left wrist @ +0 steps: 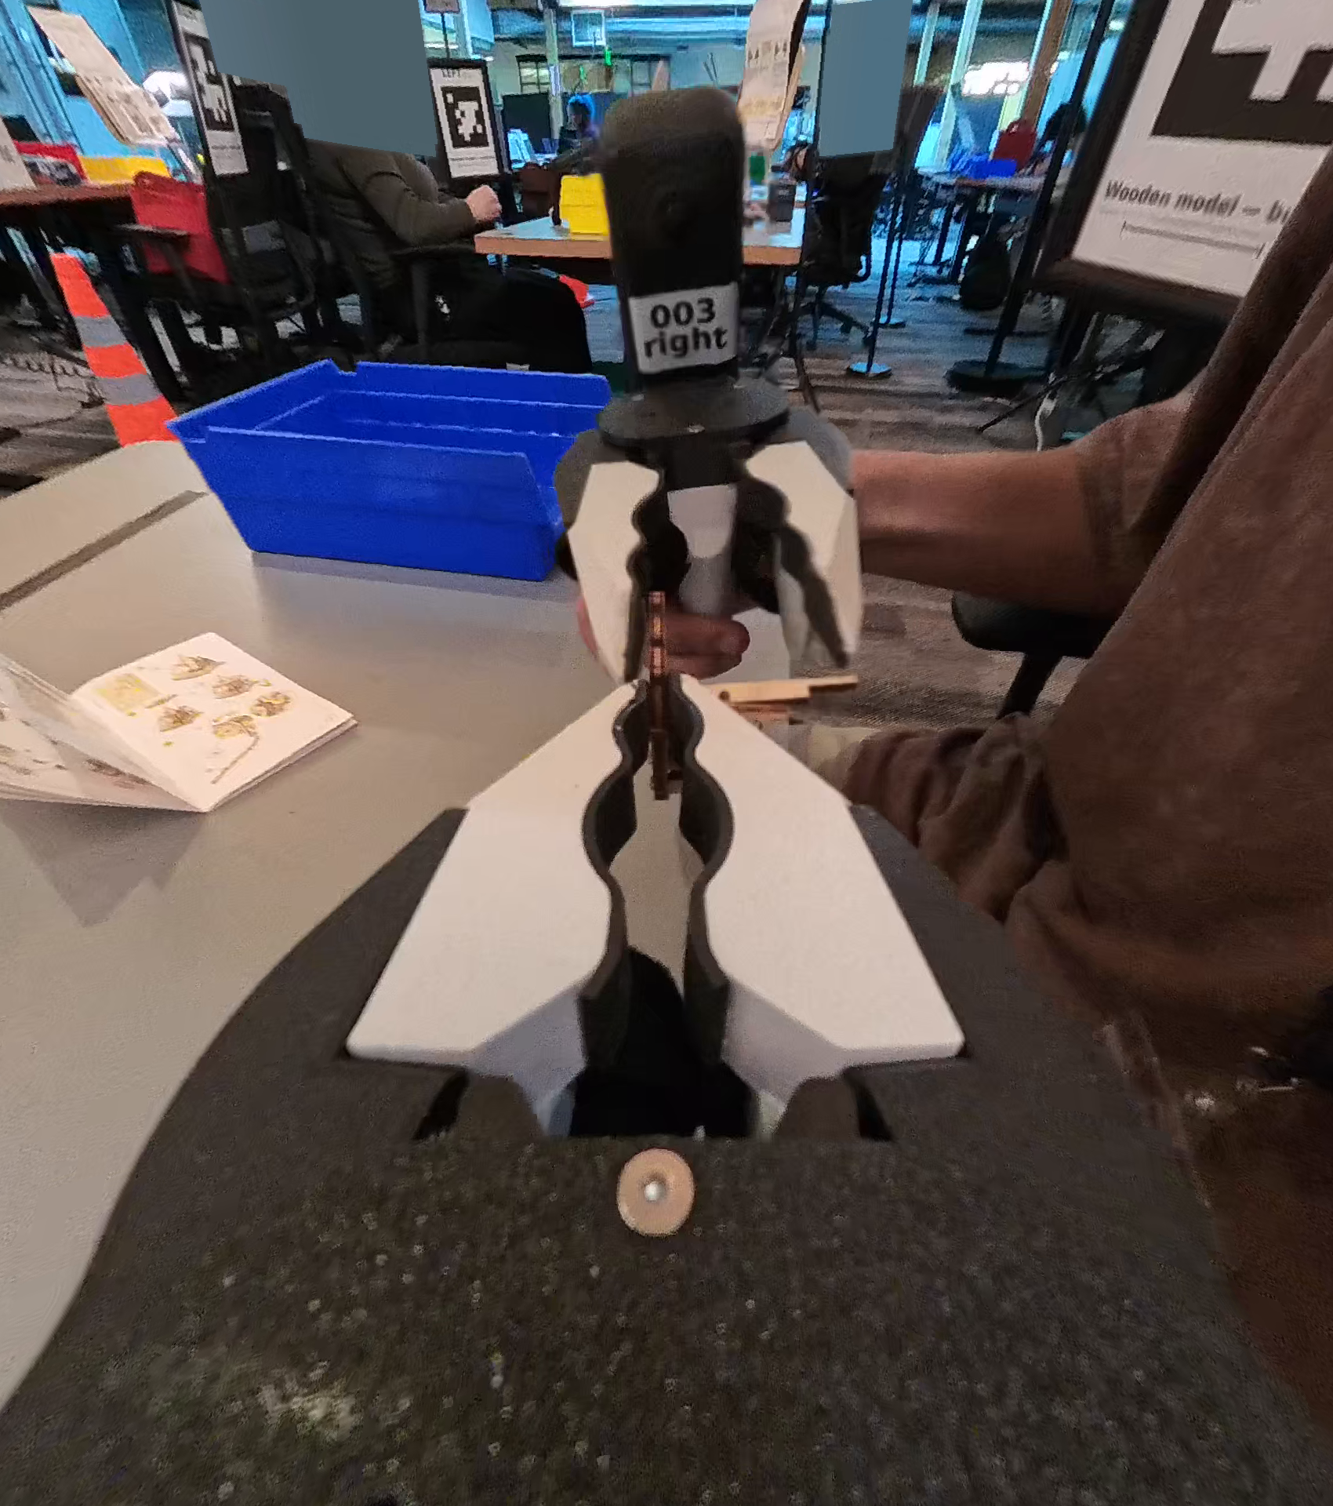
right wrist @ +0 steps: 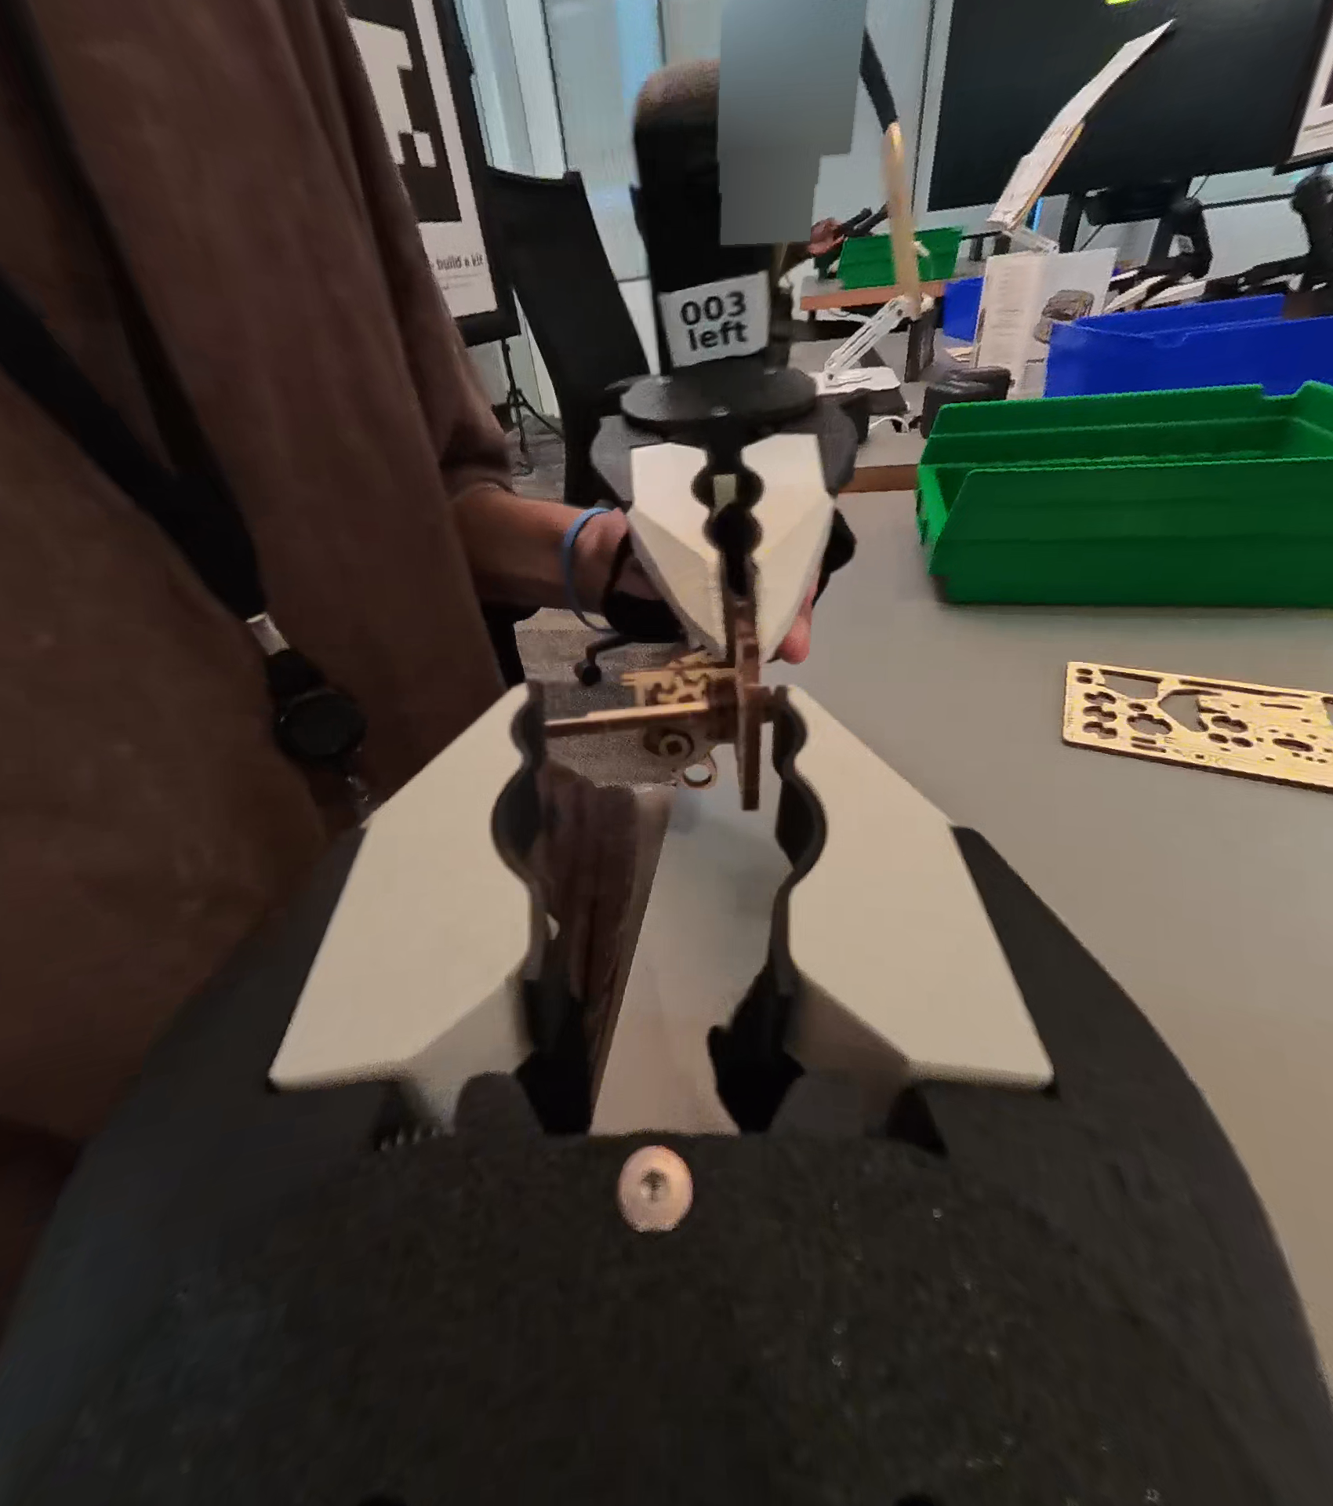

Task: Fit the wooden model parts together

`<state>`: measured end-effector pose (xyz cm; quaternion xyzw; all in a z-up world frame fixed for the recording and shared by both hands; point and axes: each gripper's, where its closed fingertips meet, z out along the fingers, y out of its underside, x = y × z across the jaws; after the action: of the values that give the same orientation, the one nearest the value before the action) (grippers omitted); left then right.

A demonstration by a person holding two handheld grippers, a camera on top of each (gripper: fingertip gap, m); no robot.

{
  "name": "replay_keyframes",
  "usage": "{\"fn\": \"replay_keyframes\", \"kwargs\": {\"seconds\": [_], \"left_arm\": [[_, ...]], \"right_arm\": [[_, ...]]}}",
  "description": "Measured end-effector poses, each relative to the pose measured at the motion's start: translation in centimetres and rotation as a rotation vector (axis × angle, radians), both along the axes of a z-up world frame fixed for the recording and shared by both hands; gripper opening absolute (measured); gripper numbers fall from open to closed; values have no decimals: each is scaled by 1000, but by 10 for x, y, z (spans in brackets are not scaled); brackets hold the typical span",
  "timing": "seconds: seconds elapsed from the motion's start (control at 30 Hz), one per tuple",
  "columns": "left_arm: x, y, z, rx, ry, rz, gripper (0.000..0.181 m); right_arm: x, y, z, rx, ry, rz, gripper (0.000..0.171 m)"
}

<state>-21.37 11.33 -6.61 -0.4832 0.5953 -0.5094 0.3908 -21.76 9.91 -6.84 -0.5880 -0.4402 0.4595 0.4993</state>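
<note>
Two grippers: both are raised above the grey table [left wrist: 117, 937], facing each other tip to tip, each held by a person in a brown sleeve [left wrist: 956, 782].
Left gripper [left wrist: 657, 709]: its white fingers [left wrist: 533, 880] are nearly closed, clamped at the tips on a thin wooden plate [left wrist: 657, 693] seen edge-on; in the right wrist view the same gripper [right wrist: 736, 644] grips that plate from above.
Right gripper [right wrist: 651, 717]: its fingers [right wrist: 435, 896] stand moderately apart around the wooden model assembly [right wrist: 671, 709]. The left finger touches the end of a flat wooden strip, the right finger sits at the plate's edge. Whether they press on it cannot be told.
Right gripper, far view: in the left wrist view it [left wrist: 720, 644] points down toward the left one, with a hand [left wrist: 696, 644] behind it.
Wooden model assembly: held in the air between the two grippers, made of the upright plate [right wrist: 749, 717] crossed by horizontal pieces with small rings beneath; somewhat blurred.
Wooden parts sheet [right wrist: 1233, 733]: lies flat on the table to the right, with many punched-out holes, well apart from the grippers.
Green bin [right wrist: 1168, 505]: on the table beyond the sheet.
Blue bin [left wrist: 394, 473]: at the table's far edge in the left wrist view.
Instruction booklet [left wrist: 158, 725]: lies open on the table, left of the left gripper.
Loose wooden pieces [left wrist: 785, 693]: pale pieces lie just behind the fingertips, partly hidden.
</note>
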Motion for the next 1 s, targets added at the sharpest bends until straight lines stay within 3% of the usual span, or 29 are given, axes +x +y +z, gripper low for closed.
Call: {"fn": "replay_keyframes", "kwargs": {"seconds": [0.23,0.6,1.0], "left_arm": [[-4,7,-1,-103,-1,-22,1],[-3,9,-5,-90,18,-4,1],[-3,7,-2,-84,11,2,1]], "right_arm": [[-8,4,-11,62,-84,-40,79],[-11,7,-16,79,-143,-90,64],[-9,6,-10,96,-140,-111,61]]}}
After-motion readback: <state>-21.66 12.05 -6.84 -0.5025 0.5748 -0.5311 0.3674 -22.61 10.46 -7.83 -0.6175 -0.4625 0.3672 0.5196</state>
